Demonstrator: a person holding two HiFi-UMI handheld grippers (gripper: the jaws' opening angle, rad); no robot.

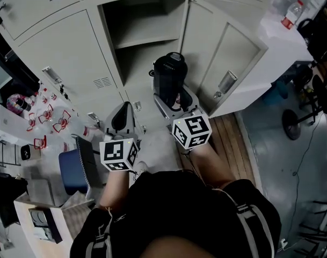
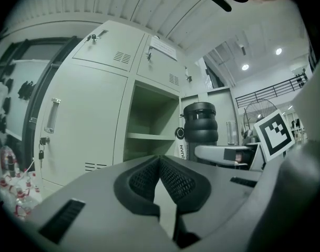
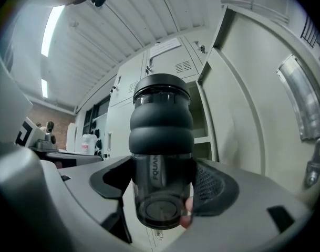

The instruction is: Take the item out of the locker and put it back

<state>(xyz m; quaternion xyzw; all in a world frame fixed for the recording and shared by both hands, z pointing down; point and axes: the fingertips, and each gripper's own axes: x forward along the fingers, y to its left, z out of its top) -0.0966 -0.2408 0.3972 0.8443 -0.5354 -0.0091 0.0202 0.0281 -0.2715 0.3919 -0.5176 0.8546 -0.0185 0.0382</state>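
A black ribbed bottle [image 1: 169, 79] [image 3: 161, 140] stands upright in front of the open locker compartment [image 1: 147, 42], outside it. My right gripper [image 1: 175, 102] [image 3: 162, 193] is shut on its lower clear part, one pad on each side. The locker door [image 1: 222, 58] hangs open to the right. The compartment's shelf [image 2: 146, 136] is bare. My left gripper [image 1: 124, 114] [image 2: 160, 161] hovers to the left of the bottle [image 2: 200, 130], apart from it, its pads meeting at the tip with nothing between them.
Closed locker doors [image 1: 61, 52] fill the left. Small red-marked items [image 1: 45, 117] and a blue seat [image 1: 72, 171] crowd the lower left. A white table with a plastic bottle [image 1: 292, 14] stands at the upper right, and a black chair base [image 1: 295, 120] below it.
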